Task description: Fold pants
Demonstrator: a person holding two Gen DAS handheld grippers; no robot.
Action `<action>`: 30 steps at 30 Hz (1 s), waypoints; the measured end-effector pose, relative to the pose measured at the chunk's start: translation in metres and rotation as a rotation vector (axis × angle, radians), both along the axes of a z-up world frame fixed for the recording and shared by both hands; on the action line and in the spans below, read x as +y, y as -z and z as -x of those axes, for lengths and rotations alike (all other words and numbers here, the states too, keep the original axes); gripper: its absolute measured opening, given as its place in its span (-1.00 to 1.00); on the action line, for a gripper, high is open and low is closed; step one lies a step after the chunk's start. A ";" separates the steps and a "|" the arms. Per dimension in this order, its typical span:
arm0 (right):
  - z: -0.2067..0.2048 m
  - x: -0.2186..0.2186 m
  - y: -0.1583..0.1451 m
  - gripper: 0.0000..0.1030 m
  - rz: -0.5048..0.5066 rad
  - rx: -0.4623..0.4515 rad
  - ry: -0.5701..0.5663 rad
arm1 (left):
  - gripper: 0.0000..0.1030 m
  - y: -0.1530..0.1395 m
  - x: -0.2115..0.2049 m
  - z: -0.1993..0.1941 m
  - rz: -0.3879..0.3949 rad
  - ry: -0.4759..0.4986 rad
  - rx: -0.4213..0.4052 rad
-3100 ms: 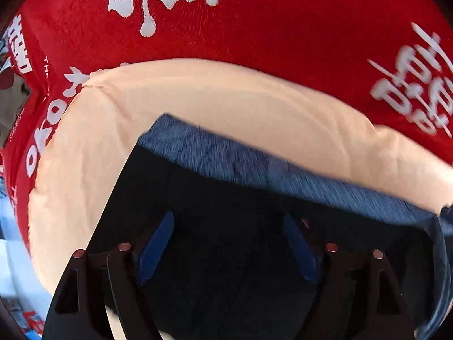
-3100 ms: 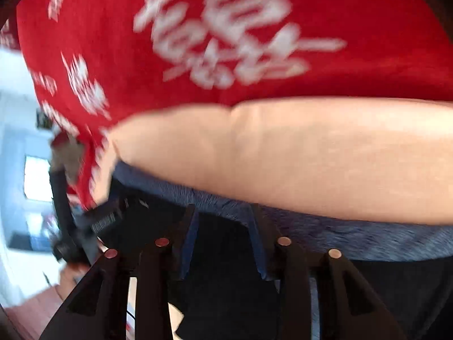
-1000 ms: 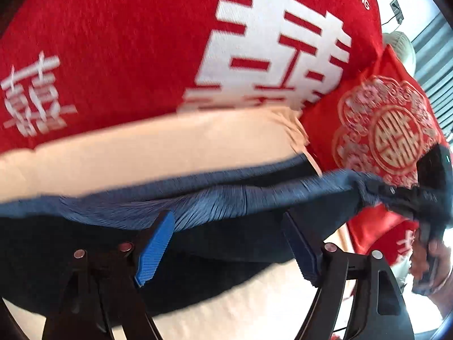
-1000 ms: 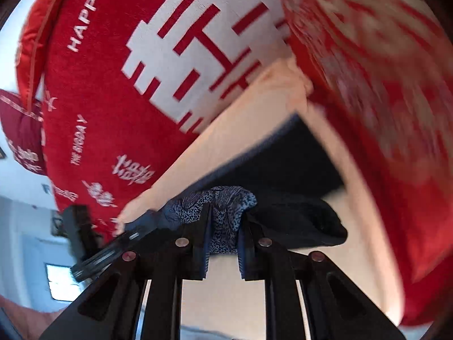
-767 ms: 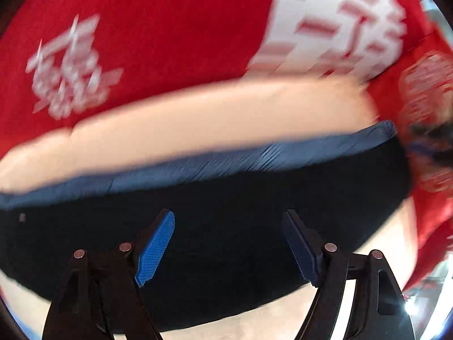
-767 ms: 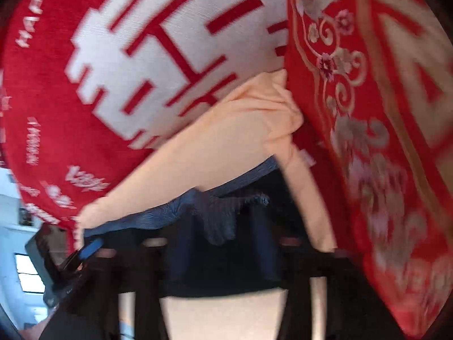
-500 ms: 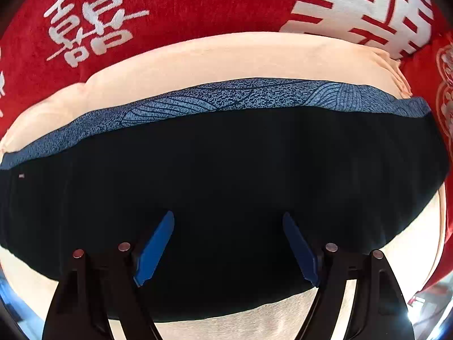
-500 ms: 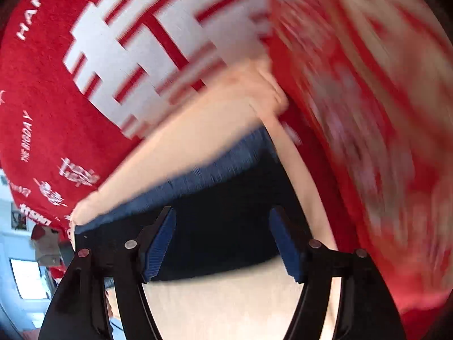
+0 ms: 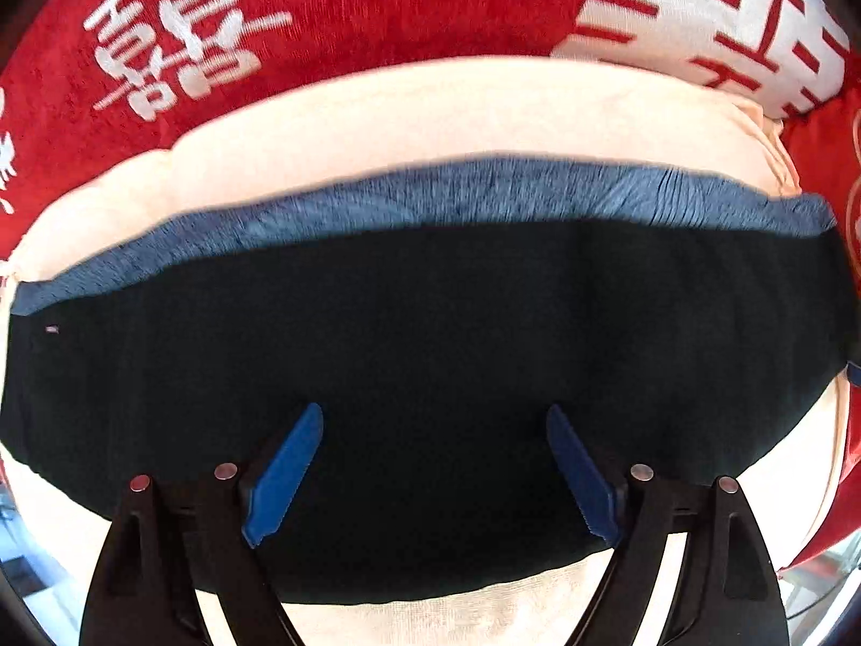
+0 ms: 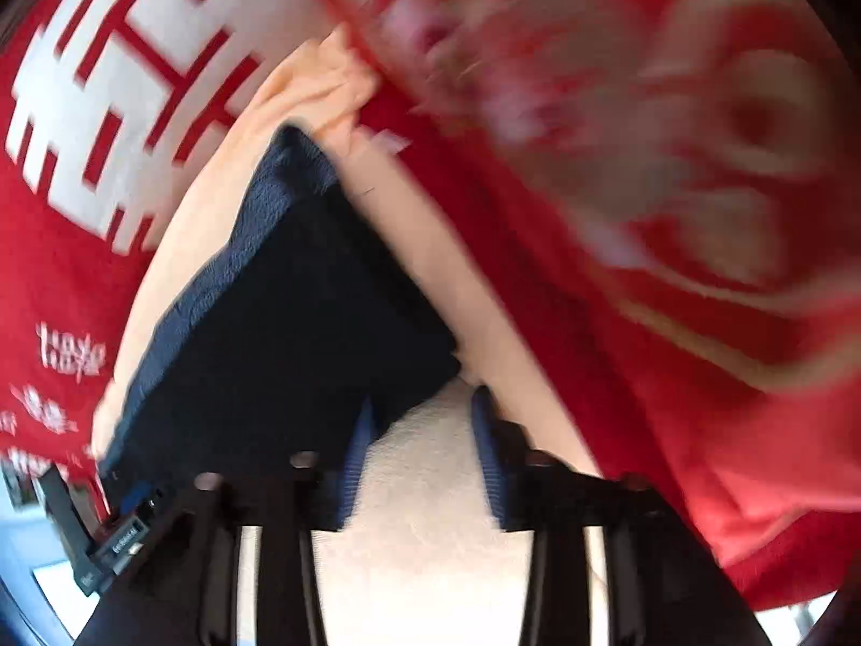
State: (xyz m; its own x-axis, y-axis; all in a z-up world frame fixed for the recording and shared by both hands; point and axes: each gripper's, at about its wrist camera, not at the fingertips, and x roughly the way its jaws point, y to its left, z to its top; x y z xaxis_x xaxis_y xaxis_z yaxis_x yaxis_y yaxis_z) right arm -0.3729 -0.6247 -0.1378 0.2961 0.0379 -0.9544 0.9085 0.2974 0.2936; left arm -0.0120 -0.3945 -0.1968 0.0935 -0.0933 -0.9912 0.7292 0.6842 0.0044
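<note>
The dark pants [image 9: 430, 334] lie folded flat on a cream pad [image 9: 430, 107], with the blue waistband [image 9: 457, 194] along the far edge. My left gripper [image 9: 430, 422] points straight down over the pants' near half. Its jaws are wide and still opening, with nothing gripped. In the blurred right wrist view the pants [image 10: 301, 323] fill the left side. My right gripper [image 10: 422, 422] hovers over bare cream pad [image 10: 430, 511] just off the pants' near right corner. Its jaws are closing, and only pad shows between them.
A red blanket with white characters [image 9: 323, 11] lies beyond the pad. A red embroidered cushion [image 10: 672, 161] lies against the pad's right side. The left hand's tool [image 10: 102, 543] shows at the lower left of the right wrist view.
The right gripper let go of the bunched waistband and sank beside the pants' corner. The pants now lie flat. The left gripper came down closer to them.
</note>
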 end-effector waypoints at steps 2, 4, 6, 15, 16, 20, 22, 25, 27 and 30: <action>-0.015 0.005 -0.029 -0.20 0.102 -0.057 -0.096 | 0.67 -0.012 -0.011 -0.003 0.042 -0.001 -0.021; -0.045 0.005 -0.042 -0.20 0.159 -0.086 -0.223 | 0.67 -0.017 -0.030 -0.003 0.075 0.021 -0.043; -0.072 -0.001 -0.039 -0.20 0.164 -0.105 -0.297 | 0.67 -0.014 -0.050 -0.003 0.090 0.038 -0.054; -0.130 -0.065 0.031 -0.86 0.198 0.003 -0.356 | 0.84 0.019 -0.089 -0.012 0.099 0.015 -0.075; -0.129 -0.066 0.030 -0.86 0.198 -0.001 -0.342 | 0.85 0.019 -0.089 -0.013 0.098 0.021 -0.073; -0.121 -0.067 0.019 -0.70 0.133 -0.047 -0.238 | 0.85 0.008 -0.082 -0.014 0.078 0.024 -0.087; -0.112 -0.059 0.014 -0.51 0.075 -0.112 -0.214 | 0.85 0.001 -0.071 -0.010 0.078 0.026 -0.084; -0.102 -0.029 0.010 -0.28 -0.030 -0.189 -0.220 | 0.85 -0.005 -0.045 0.002 0.080 0.027 -0.075; -0.102 -0.009 0.012 -0.28 -0.062 -0.192 -0.249 | 0.85 -0.009 -0.029 0.005 0.085 0.027 -0.075; -0.111 0.027 0.017 -0.28 -0.089 -0.178 -0.313 | 0.85 -0.013 0.011 0.003 0.108 0.006 -0.048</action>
